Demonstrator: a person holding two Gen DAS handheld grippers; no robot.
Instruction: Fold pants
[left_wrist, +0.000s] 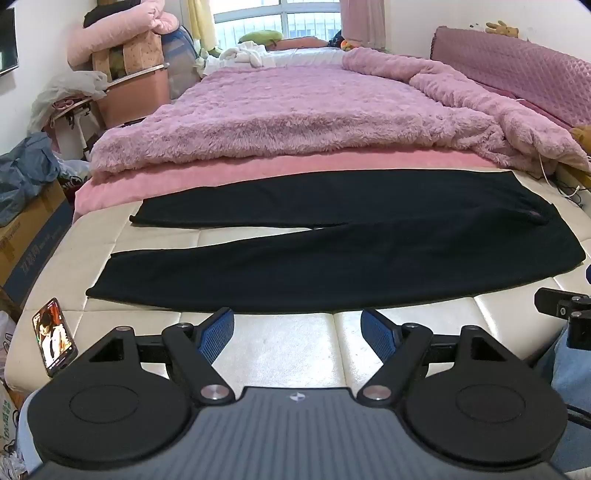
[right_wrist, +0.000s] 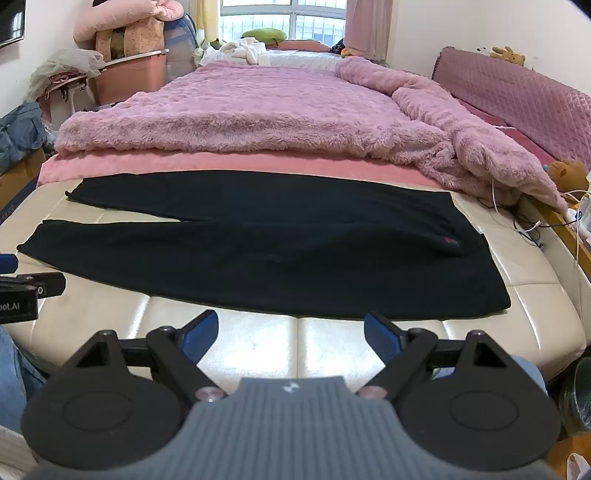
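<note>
Right gripper (left_wrist: 565, 317) cut off beside pants (left_wrist: 332, 251)

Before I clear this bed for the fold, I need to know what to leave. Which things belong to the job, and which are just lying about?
For the job:
black pants, spread flat, legs apart
left gripper, open
right gripper, open

Lying about:
phone at the mattress corner
fluffy pink blanket
white charging cable
brown teddy bear

The pants (left_wrist: 332, 240) lay flat across the near end of the bed (left_wrist: 295, 350), waist to the right, legs to the left. Behind the pants lay the blanket (left_wrist: 295, 118); a phone (left_wrist: 54, 338) stood left of them.
</note>
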